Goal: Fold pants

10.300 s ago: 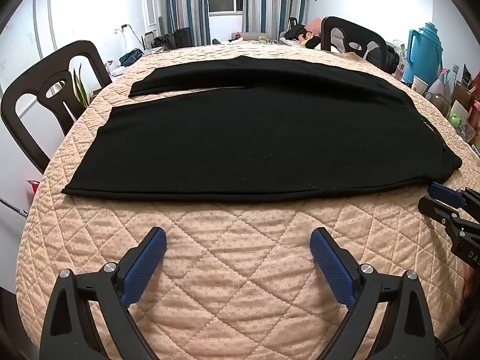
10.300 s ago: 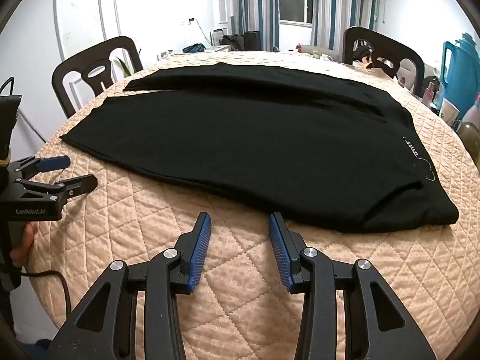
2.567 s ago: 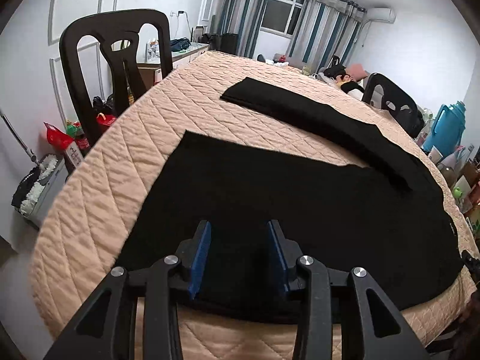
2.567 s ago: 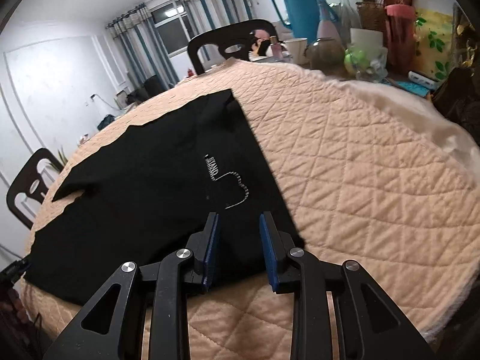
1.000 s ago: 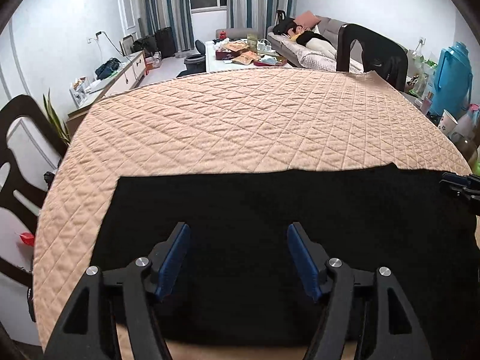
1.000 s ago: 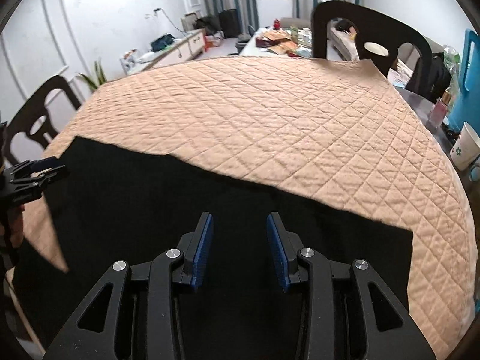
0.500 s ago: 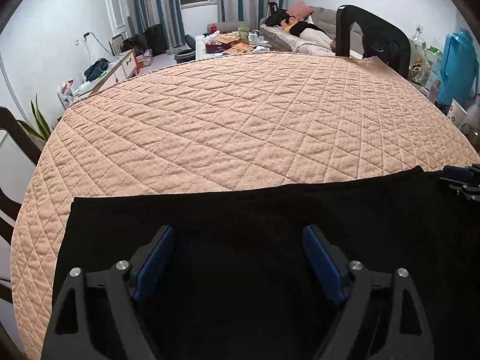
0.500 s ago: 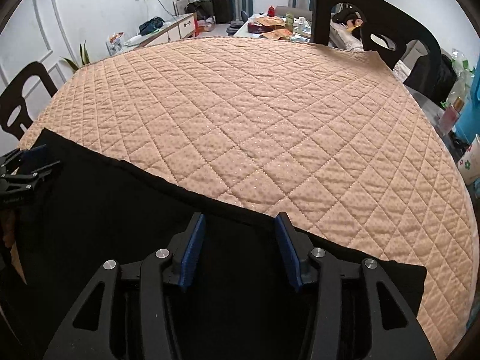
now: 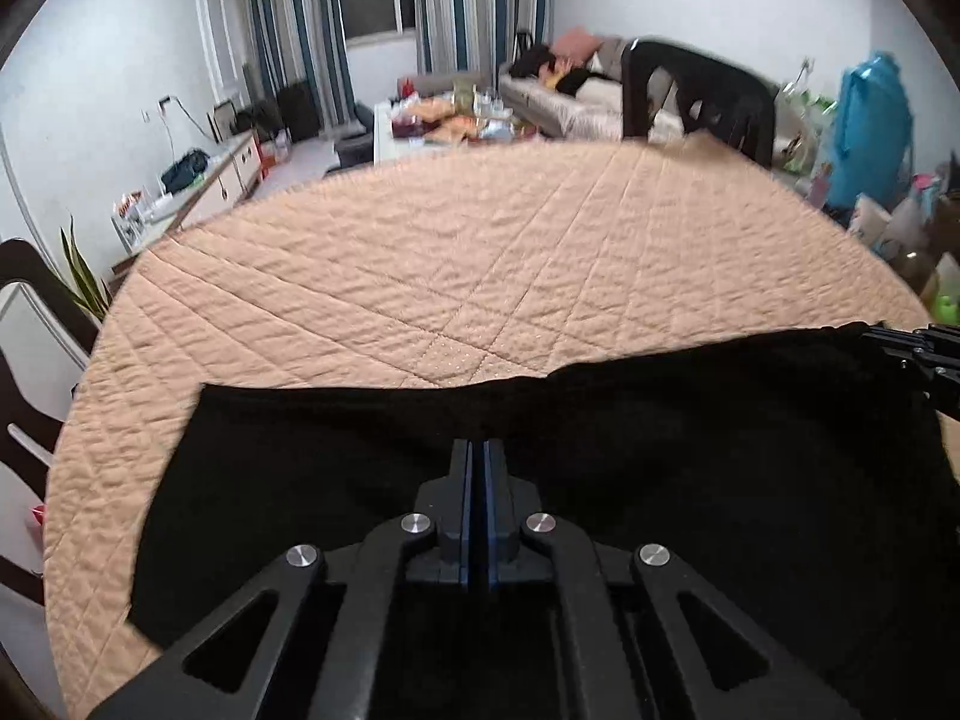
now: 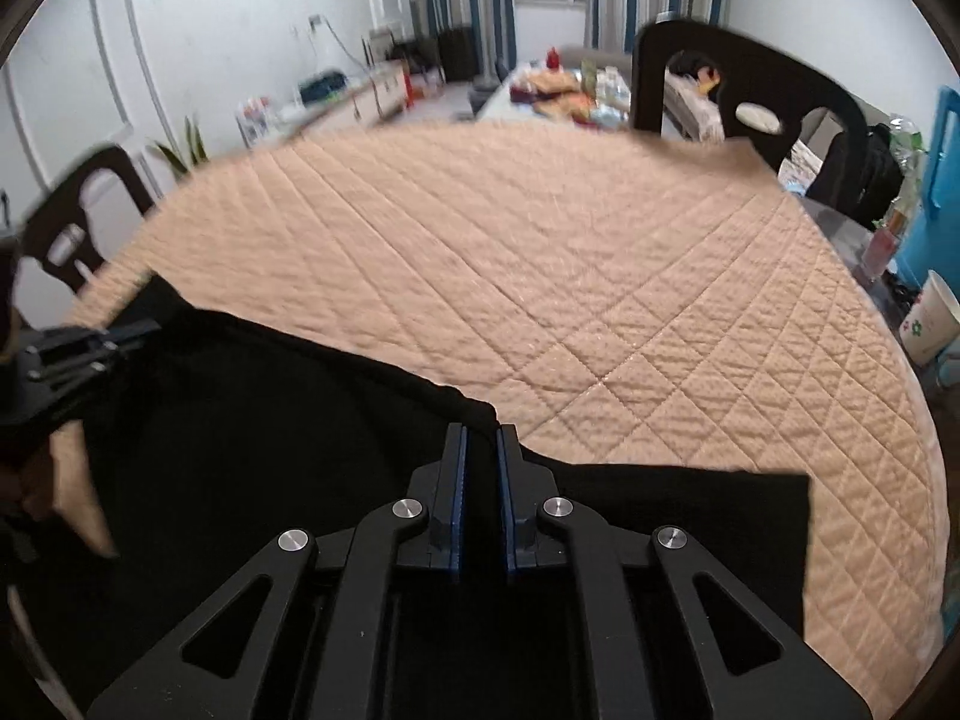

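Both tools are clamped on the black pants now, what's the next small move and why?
Probably lift both together and carry the edge forward. The left tool and right tool each pinch the far edge of the pants, with bare quilted table cover ahead.

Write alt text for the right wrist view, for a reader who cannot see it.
The right tongs are pinched on the far edge of black pants lying on a round table under a quilted peach cover. The left tongs hold the same edge at far left; a dark chair stands beyond.
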Motion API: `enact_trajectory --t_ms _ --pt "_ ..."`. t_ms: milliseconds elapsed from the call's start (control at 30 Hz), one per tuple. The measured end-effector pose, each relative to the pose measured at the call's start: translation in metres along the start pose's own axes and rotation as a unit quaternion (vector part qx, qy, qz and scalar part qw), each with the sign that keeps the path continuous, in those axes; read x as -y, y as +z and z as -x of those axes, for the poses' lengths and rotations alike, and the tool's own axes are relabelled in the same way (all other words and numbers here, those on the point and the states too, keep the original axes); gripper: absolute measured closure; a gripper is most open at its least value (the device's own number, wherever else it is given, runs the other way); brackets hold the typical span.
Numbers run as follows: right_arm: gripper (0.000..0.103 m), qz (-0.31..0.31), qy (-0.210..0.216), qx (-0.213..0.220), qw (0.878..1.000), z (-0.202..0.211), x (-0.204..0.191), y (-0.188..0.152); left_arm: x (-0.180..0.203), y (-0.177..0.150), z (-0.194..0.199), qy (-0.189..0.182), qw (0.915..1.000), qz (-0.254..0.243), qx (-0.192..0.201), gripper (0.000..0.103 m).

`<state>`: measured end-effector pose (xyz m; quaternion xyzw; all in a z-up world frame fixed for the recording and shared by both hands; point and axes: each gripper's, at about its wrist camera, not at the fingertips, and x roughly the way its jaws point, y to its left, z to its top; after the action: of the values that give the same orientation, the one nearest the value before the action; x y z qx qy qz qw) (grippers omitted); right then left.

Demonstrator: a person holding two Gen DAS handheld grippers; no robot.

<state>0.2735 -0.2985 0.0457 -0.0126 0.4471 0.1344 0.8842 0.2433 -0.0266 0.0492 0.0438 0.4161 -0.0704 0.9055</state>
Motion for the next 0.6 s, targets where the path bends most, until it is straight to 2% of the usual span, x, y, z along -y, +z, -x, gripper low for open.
enact_trajectory --t_ms 167,300,467,600 --pt "0.094 -0.016 0.036 0.069 0.997 0.075 -0.01 -0.036 0.003 -0.029 0.072 -0.024 0.9977 -0.003 0.063 0.098" --pt "0.094 -0.019 0.041 0.116 0.992 0.129 -0.021 -0.095 0.009 -0.081 0.131 -0.042 0.9933 -0.008 0.107 0.098" --pt "0.094 -0.071 0.067 0.116 0.988 0.151 -0.029 -0.179 0.017 -0.162 0.159 -0.072 0.9916 -0.009 0.106 0.098" --pt "0.092 -0.126 0.087 0.087 0.984 0.137 -0.026 -0.226 0.016 -0.2 0.15 -0.097 0.9926 0.008 0.072 0.098"
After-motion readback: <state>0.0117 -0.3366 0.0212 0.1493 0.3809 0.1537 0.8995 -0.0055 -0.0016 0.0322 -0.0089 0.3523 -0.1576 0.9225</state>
